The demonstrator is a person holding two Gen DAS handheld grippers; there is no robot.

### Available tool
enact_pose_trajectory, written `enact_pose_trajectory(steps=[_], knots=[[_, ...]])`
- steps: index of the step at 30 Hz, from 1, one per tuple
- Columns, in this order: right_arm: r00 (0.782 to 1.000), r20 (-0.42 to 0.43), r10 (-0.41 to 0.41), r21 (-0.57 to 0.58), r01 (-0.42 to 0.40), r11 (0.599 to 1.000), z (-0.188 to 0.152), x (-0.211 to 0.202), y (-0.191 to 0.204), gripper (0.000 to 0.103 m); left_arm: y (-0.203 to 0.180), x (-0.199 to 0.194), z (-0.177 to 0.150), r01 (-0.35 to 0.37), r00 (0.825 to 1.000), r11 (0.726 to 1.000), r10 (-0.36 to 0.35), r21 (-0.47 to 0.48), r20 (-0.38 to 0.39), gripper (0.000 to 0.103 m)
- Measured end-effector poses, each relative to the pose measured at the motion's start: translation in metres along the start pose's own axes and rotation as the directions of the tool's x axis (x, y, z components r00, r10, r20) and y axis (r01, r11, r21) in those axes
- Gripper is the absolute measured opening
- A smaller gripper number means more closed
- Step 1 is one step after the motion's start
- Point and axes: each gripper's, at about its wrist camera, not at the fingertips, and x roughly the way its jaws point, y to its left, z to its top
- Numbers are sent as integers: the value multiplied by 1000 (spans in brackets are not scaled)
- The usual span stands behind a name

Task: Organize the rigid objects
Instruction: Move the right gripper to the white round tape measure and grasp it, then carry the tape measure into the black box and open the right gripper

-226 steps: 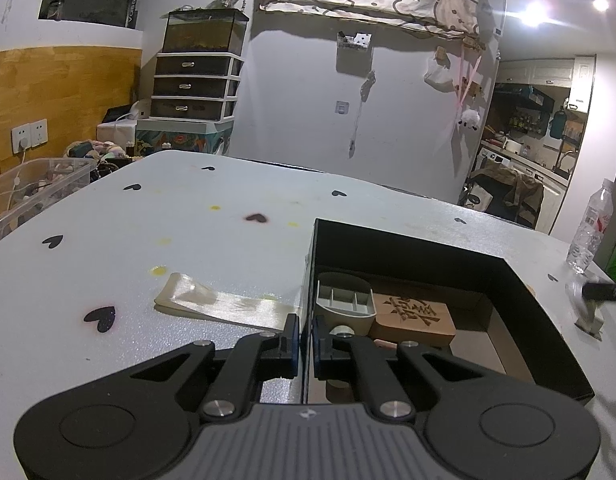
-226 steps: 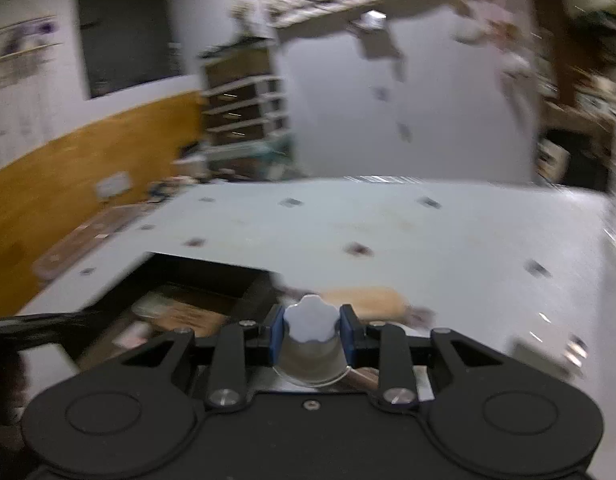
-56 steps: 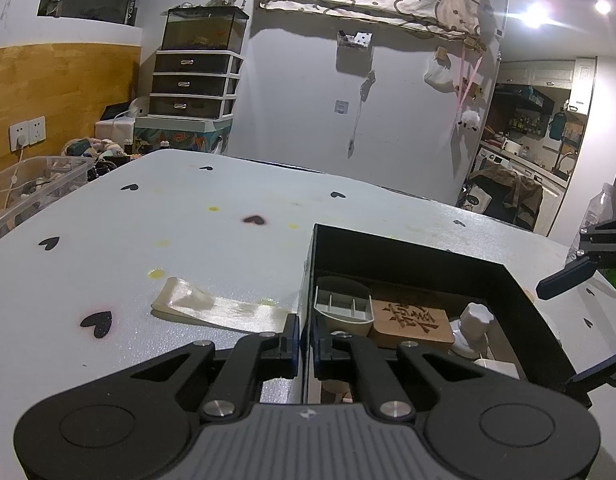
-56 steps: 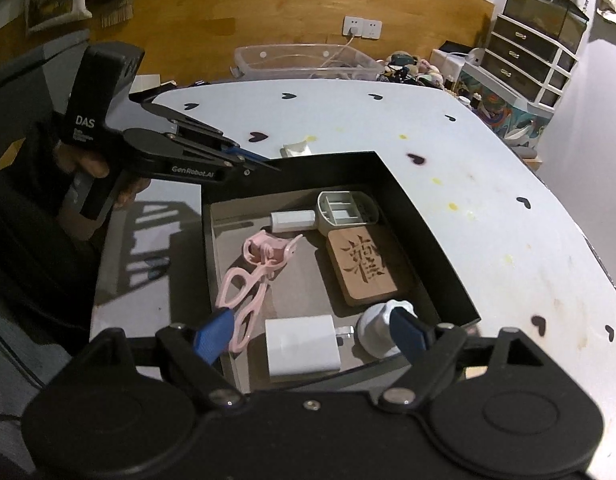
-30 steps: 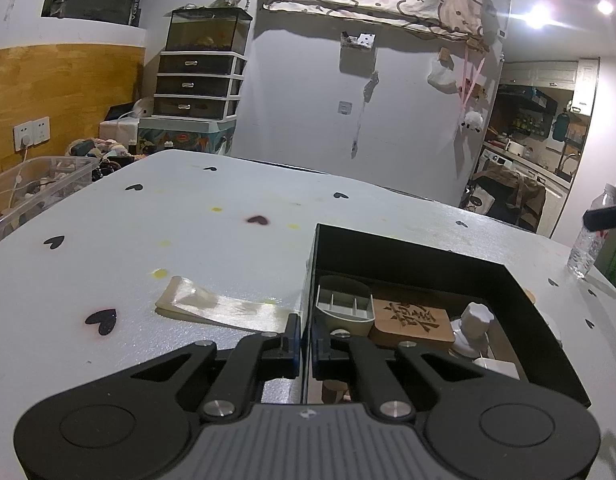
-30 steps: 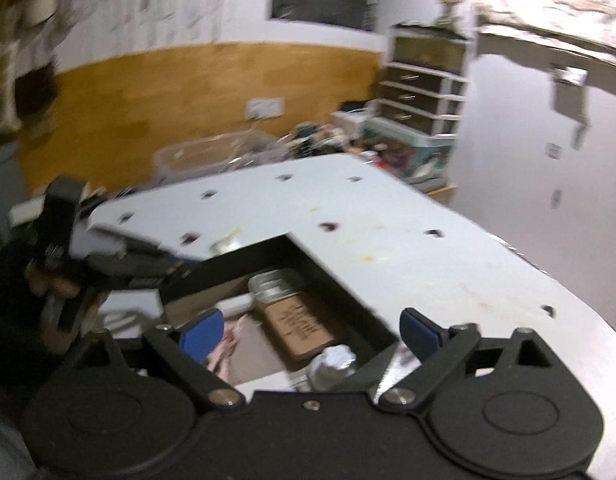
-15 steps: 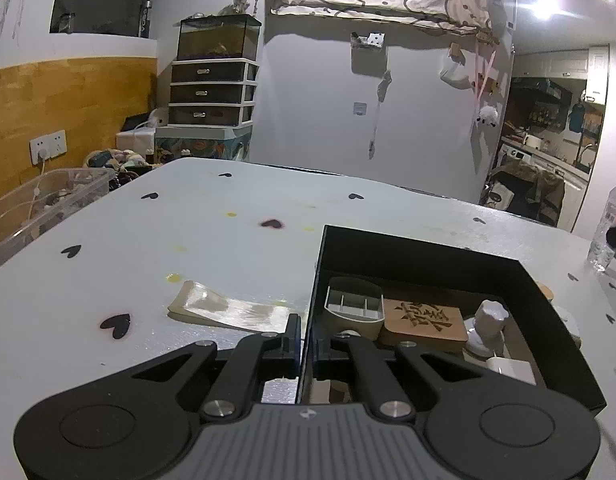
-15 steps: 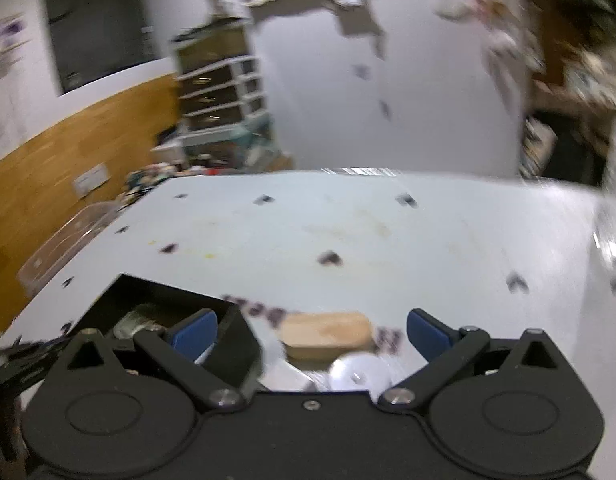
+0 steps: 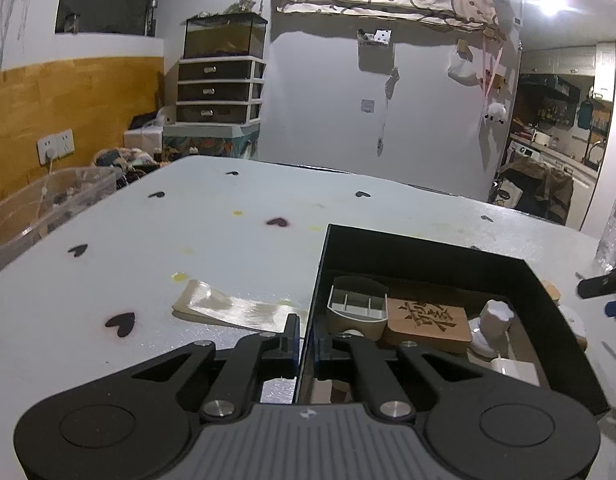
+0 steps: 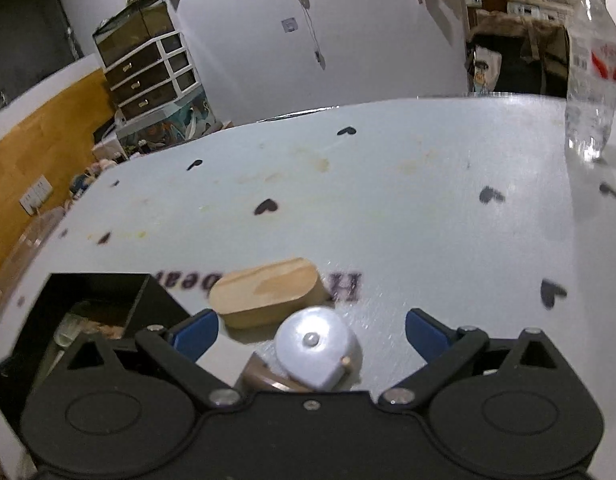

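The left gripper (image 9: 306, 344) is pinching the black box's (image 9: 424, 252) wall. The right gripper (image 10: 310, 330) is hovering wide open, empty, a silver bell (image 10: 314, 346) lying between its fingers.

Wooden block (image 10: 267, 298) hides the table's printed lettering.

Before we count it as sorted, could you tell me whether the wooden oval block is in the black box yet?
Out: the wooden oval block lies on the table beside the black box.
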Motion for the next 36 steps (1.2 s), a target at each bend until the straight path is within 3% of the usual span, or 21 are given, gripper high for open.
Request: enact_pose_trajectory(steps=[4,9,15,19,26,29,36], knots=[[999,4,-36,-54,36,998,1,10,6,95,9,3,7,48,998,998,-50,-35,-46,4],[999,11,-46,-120,47,992,-5,17,8,82,9,7,13,57,995,998,-60,-39,-85,4],[1000,8,13,-123,-12,992,-15,25,-3,80,8,9,18,57,991,998,-60,-28,-122,4],[1000,14,13,-201,-9,980,-24,25,0,78,7,11,23,53,988,999,-55,-11,-148,4],[998,57,12,-250,3,968,-29,26,1,70,-1,14,25,24,988,999,-19,31,-153,3],[997,71,5,-235,12,972,-27,24,-3,54,-1,15,25,21,989,1000,-17,22,-150,4],[997,77,11,-246,9,969,-28,24,-4,53,-2,15,25,12,989,1000,-10,12,-144,4]])
